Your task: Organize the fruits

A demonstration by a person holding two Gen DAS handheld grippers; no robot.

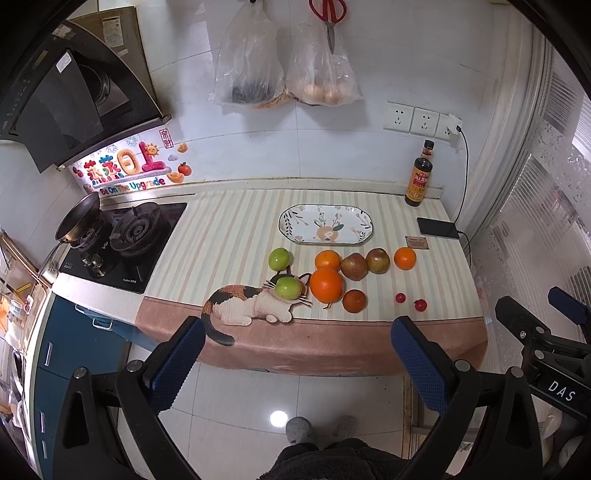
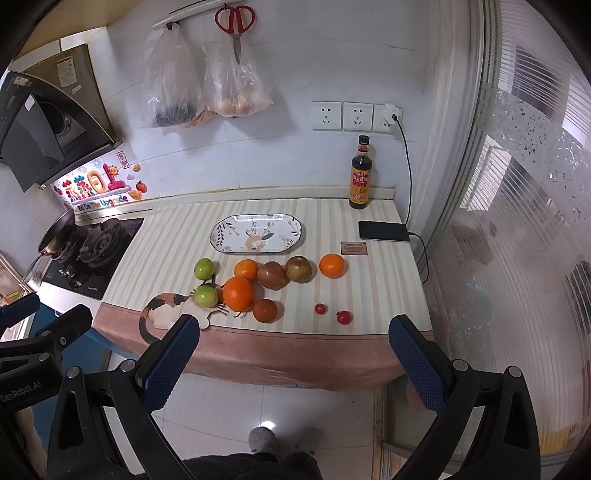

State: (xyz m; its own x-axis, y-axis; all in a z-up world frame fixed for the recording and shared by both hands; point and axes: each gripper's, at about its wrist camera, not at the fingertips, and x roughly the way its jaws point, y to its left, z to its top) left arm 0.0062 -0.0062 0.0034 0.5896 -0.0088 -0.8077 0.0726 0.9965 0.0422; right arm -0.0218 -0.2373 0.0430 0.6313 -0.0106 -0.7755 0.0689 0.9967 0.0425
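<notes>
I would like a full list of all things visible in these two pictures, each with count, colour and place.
plate: 1, white with a floral print, back of the cloth, empty
green fruits: 2, left end of the group
oranges: 4, orange, among the group; the biggest in the middle
brownish fruits: 2, red-brown, in front of the plate
small red fruits: 2, near the front edge, right
bottle: 1, dark, back right by the wall
phone: 1, black, right edge, cable plugged in
scissors: 1, red handles, hanging on the wall
bags: 2, clear, hanging
stove: 1, black, left, with a pan
left gripper: jaws open, empty
right gripper: jaws open, empty
</notes>
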